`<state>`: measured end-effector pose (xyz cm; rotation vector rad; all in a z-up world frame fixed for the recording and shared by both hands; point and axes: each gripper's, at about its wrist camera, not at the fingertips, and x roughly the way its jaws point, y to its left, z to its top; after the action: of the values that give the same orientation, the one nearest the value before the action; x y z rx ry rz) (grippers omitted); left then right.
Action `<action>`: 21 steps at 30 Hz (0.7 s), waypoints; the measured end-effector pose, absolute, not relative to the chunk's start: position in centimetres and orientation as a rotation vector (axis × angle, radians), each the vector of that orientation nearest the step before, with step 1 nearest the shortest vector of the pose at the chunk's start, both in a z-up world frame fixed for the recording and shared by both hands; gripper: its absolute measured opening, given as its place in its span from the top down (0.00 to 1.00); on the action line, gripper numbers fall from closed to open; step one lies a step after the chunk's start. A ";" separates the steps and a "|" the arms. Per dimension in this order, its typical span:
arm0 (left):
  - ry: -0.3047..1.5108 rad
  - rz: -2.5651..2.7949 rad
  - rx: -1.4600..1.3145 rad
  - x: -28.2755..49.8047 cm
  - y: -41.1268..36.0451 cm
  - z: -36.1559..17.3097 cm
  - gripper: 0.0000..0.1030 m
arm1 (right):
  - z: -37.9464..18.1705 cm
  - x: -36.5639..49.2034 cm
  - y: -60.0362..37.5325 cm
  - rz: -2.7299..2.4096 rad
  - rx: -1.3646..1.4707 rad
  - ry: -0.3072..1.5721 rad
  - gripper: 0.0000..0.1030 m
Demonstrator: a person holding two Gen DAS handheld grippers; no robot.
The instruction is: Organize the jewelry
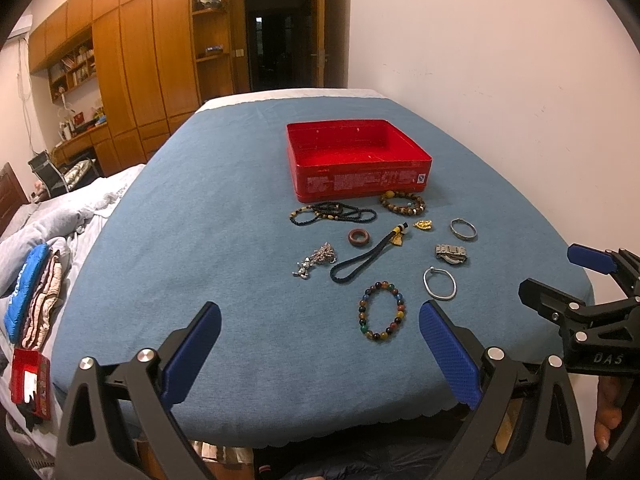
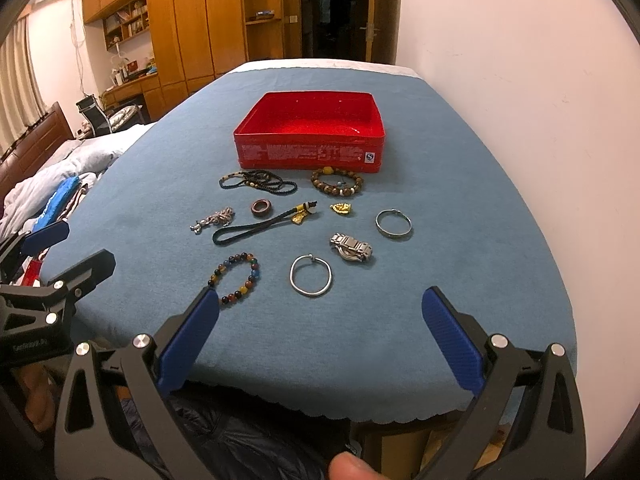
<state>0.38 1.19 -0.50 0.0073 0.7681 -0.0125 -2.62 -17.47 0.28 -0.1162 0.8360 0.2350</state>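
An empty red tin box (image 1: pixel 416 151) (image 2: pixel 310 152) stands on the blue-covered table (image 1: pixel 200 240) (image 2: pixel 460 280). In front of it lie a colourful bead bracelet (image 1: pixel 381 310) (image 2: pixel 237 276), a plain silver bangle (image 1: pixel 439 283) (image 2: pixel 311 275), a metal watch (image 1: pixel 452 255) (image 2: pixel 352 247), a second bangle (image 1: pixel 463 229) (image 2: pixel 393 223), a brown bead bracelet (image 1: pixel 402 202) (image 2: pixel 338 182), black bead necklaces (image 1: pixel 332 213) (image 2: pixel 258 181), a brown ring (image 1: pixel 358 237) (image 2: pixel 261 207), a black cord charm (image 1: pixel 368 256) (image 2: pixel 260 227), a gold piece (image 1: pixel 424 225) (image 2: pixel 341 209) and a silver chain (image 1: pixel 316 261) (image 2: pixel 214 218). My left gripper (image 1: pixel 320 352) and right gripper (image 2: pixel 320 336) are open, empty, near the front edge.
A bed with crumpled bedding (image 1: pixel 52 224) (image 2: pixel 52 176) lies left of the table. A white wall (image 1: pixel 500 80) is on the right. Wooden cupboards (image 1: pixel 140 60) and a dark doorway (image 1: pixel 280 36) stand behind. The right gripper shows in the left wrist view (image 1: pixel 592 280).
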 end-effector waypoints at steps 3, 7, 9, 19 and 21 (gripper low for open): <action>0.769 -0.015 0.006 0.5 1.2 -0.6 0.04 | 0.2 -2.4 -17.4 0.243 -0.117 0.837 0.03; 0.768 -0.037 0.019 0.7 0.7 -0.9 0.04 | -0.2 -2.1 -17.5 0.252 -0.124 0.840 0.03; 0.782 -0.055 0.028 1.1 0.3 -1.6 0.04 | -0.5 -1.9 -17.6 0.248 -0.137 0.835 0.03; 0.891 -0.136 -0.006 5.1 -1.5 -6.7 0.04 | -3.3 0.5 -20.3 0.307 -0.057 0.859 0.03; 0.906 -0.162 -0.014 5.6 -1.9 -7.4 0.04 | -4.0 1.3 -20.7 0.308 -0.053 0.881 0.08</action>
<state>5.56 -1.91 -7.38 -0.0144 0.9056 -0.1620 1.28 -20.67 -4.01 -0.0530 0.8806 0.3083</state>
